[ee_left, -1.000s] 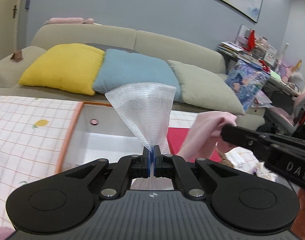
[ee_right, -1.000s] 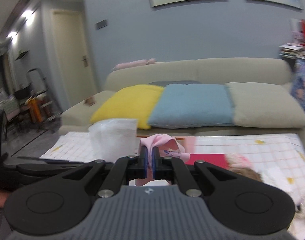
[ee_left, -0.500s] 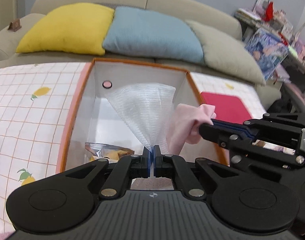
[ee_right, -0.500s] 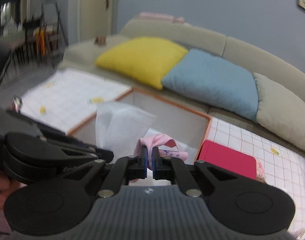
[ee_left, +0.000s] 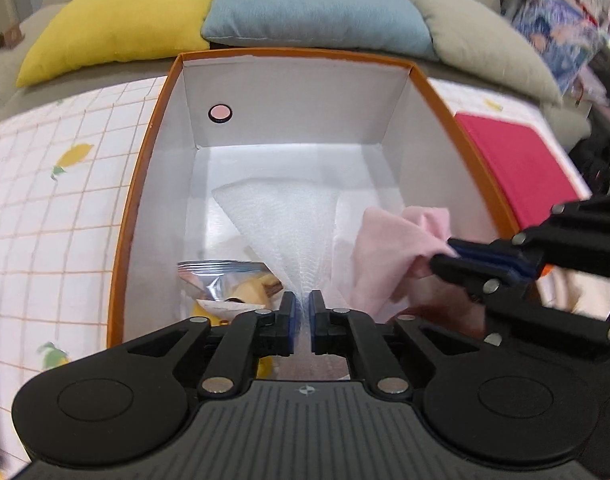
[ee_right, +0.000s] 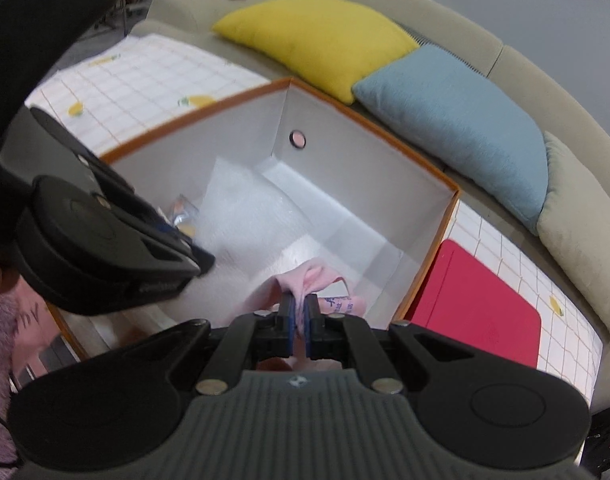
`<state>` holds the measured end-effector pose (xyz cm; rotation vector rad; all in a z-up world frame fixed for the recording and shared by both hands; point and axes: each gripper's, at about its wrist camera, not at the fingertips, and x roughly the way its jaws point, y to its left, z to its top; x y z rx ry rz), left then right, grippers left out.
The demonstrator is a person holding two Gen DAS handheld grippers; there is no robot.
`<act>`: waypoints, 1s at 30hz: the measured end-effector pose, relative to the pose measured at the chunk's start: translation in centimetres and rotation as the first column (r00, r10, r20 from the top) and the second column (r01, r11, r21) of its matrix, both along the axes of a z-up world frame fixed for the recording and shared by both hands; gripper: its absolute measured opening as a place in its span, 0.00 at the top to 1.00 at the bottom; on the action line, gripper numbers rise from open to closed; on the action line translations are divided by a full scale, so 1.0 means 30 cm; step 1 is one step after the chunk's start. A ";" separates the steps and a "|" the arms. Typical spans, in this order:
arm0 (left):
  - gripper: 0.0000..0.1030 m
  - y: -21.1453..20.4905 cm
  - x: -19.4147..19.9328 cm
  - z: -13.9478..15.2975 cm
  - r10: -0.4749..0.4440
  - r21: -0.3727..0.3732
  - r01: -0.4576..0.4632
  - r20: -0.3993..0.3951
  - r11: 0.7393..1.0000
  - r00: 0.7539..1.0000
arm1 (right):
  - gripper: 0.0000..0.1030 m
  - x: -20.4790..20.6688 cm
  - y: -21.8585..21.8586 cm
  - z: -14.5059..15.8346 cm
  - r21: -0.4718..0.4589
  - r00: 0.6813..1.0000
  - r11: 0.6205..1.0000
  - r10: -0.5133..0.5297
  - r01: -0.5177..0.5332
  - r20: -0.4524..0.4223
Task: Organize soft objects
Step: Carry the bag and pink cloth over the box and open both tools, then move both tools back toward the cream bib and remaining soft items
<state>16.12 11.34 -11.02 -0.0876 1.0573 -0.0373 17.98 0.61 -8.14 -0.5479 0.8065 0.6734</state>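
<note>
— What is seen over the box [ee_left: 143, 184]?

— Both grippers are pointed down into it. The box has an orange rim and white inner walls, and it is stood on a checked tablecloth [ee_left: 57, 200] with lemon prints, in front of a sofa. A yellow cushion [ee_left: 121, 16], a blue cushion [ee_left: 313, 4] and a grey cushion [ee_left: 473, 28] are lined up behind it.

— How is the left gripper [ee_left: 301, 320] set?

— A sheet of white foam wrap [ee_left: 285, 224] is gathered between its blue pads. The jaws have just been opening a little, so a narrow gap is shown, but the wrap is still pinched there and fans out over the inside of the box.

— And the right gripper [ee_right: 299, 326]?

— Its jaws are clamped together on a pink cloth [ee_right: 305, 280]. The cloth is bunched at the pads and hangs inside the box, near the right-hand wall. Blue print can be made out on one fold.

— Is anything lying in the box already?

— A silvery snack packet [ee_left: 221, 276] is seen on the bottom at the near left, just beside the wrap. Something yellow is partly hidden under it; what it is cannot be told.

— What is found beside the box?

— A red flat thing [ee_right: 481, 292] is laid on the tablecloth, just beside the right wall.
</note>
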 end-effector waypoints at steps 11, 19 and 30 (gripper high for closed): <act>0.50 -0.001 -0.043 0.043 0.014 0.000 -0.014 0.017 1.000 1.000 | 0.86 -0.017 0.000 0.019 -0.016 1.000 0.999 0.027 -0.027 0.011; 0.43 -0.002 -0.063 0.131 0.024 -0.013 -0.023 0.027 1.000 0.999 | 0.66 -0.030 -0.026 0.100 -0.011 1.000 1.000 0.020 -0.020 -0.019; 0.42 -0.072 -0.171 0.270 0.025 -0.024 -0.021 0.202 0.999 0.979 | 0.63 -0.124 -0.174 0.255 0.137 0.994 0.985 -0.111 0.108 0.020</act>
